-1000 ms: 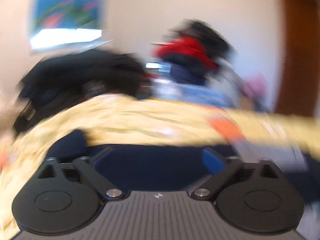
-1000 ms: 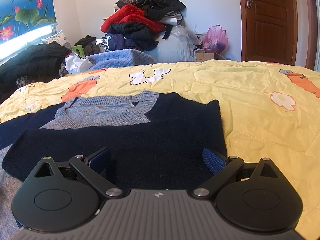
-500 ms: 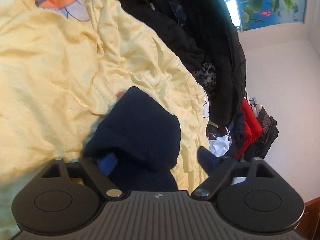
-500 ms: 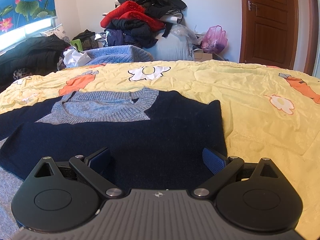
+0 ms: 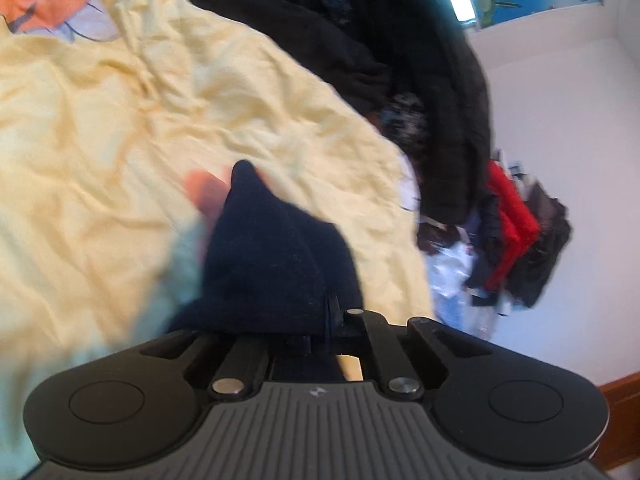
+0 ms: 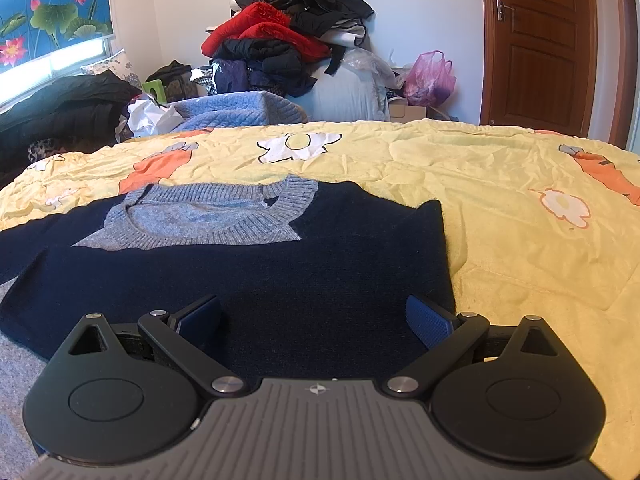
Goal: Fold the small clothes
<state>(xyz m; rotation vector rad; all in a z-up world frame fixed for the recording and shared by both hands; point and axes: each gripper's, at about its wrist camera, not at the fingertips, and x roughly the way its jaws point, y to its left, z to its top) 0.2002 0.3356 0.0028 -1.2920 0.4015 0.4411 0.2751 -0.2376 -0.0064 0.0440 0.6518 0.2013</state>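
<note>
Sweater (image 6: 248, 280) on quilt (image 6: 520, 240); clothes pile (image 6: 288, 36) behind.

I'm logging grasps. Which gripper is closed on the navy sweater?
The left gripper: its fingers are pinched together on a bunched fold of the navy sweater. The right gripper is open above the flat sweater body, holding nothing.

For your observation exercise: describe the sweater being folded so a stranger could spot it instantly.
Find the yellow cartoon-print quilt covering the bed. The sweater lies flat on its near side. Unlike the heaped clothes pile by the wall, it is navy with a grey ribbed collar.
</note>
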